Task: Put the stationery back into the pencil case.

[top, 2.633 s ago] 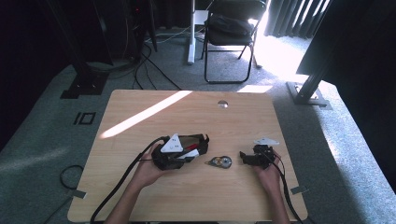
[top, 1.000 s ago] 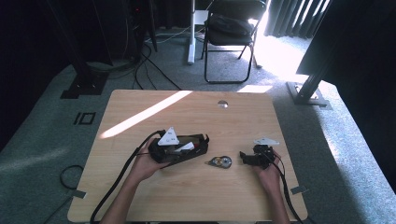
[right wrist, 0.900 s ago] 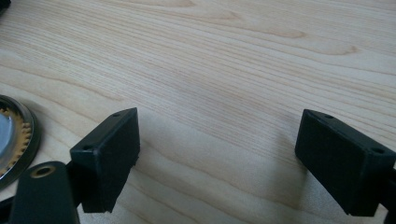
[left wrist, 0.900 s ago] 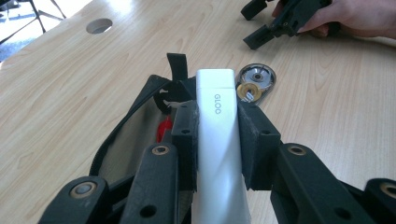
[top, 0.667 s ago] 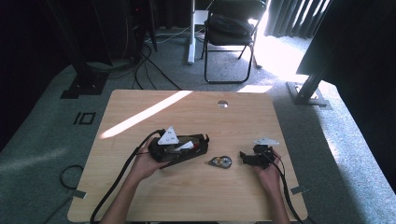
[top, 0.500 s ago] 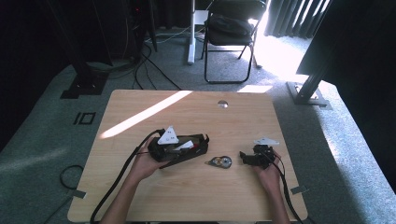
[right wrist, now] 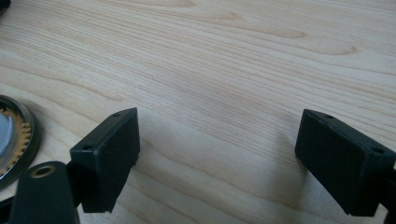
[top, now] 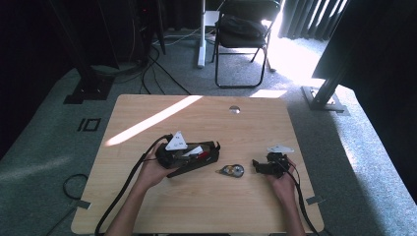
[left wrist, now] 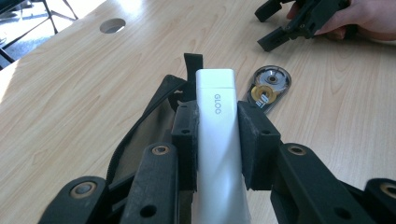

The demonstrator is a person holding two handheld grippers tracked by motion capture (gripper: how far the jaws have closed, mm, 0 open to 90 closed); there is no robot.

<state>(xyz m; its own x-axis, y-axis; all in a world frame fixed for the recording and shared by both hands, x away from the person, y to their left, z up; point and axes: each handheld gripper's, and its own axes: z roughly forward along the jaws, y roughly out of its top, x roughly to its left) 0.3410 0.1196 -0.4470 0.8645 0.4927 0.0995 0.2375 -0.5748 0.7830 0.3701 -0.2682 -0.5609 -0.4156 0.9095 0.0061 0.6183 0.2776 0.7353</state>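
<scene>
Two forearms come in from the bottom of the high view, both bent in a bit toward the middle of the wooden table. The left hand wraps round the back of the left gripper, which lies low and points right, w/ its grey plate on top and its cable trailing back off the near edge. In the left gripper view its two black jaws press on both sides of a white glue stick, so it is pinching the stick; the stick pokes out past the pads, and the word GLOO is on it. Under and left of the jaws is a black pencil case w/ its zip open; in the high view the case lies flat just under the gripper. The stick's tip is over the far end of the case, but I can't tell if it touches. A bit to the right lies a round tape roller, flat on the wood, between the 2 grippers & apart from both. The right hand rests on the table, holding the right gripper low, pointing left at the roller. In the right gripper view its jaws are spread wide w/ just bare wood between them, and the roller peeks in at the left edge. Farther off, near the table's far edge, is a small round hole, and a folding chair stands on the floor behind.
</scene>
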